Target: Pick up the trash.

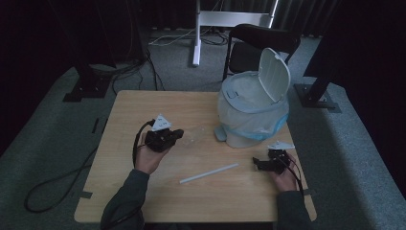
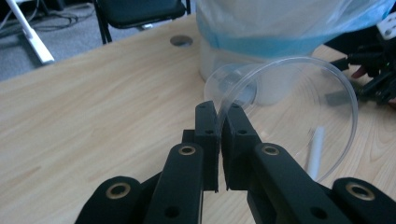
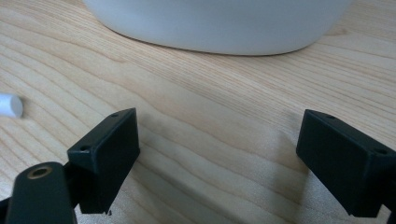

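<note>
A clear plastic cup held by its rim above a wooden desk, beside an open white bin.

At left, the left gripper (image 1: 178, 134) has its fingers (image 2: 205, 128) clenched on the rim of the clear cup (image 2: 289, 112), which lies tilted on its side, its mouth toward the camera, near the foot of the bin (image 1: 253, 108) lined with a blue-edged bag. A white straw (image 1: 208, 173) lies flat on the desk (image 1: 124, 191) between the two hands. At right, the right gripper (image 1: 259, 164) rests low by the bin's base, its fingers (image 3: 109, 154) released and standing wide apart over bare wood.
</note>
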### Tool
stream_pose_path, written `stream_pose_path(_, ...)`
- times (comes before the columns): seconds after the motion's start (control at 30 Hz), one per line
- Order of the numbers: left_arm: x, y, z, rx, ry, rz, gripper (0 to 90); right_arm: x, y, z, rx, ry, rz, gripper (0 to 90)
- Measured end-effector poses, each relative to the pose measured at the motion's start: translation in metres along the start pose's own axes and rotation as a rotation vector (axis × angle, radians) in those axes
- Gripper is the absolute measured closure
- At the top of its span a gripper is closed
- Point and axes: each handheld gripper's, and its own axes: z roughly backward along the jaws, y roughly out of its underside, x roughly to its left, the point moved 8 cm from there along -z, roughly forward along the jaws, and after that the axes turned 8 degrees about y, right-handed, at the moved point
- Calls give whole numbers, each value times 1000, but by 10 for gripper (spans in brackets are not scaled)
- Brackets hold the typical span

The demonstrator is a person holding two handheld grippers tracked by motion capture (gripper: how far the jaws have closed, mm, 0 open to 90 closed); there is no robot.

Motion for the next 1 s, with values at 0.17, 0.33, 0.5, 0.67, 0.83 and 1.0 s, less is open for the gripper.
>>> stream_pose_path(0.17,-2,-11,2,-15,3,-16,858,0,0,0,1,0,-1,122)
stream_pose_path(0.33,-4,-23,5,-36,7,-32,857,0,0,0,0,0,-2,122)
stream_pose_path(0.5,-5,-34,7,-48,7,-51,857,0,0,0,1,0,-2,121)
stream_pose_path(0.67,-7,-44,8,-57,11,-67,857,0,0,0,0,0,-1,122)
stream_pose_path(0.83,-9,-53,9,-68,12,-79,857,0,0,0,1,0,0,122)
stream_pose_path(1.0,-10,-61,11,-82,12,-87,857,0,0,0,1,0,-1,121)
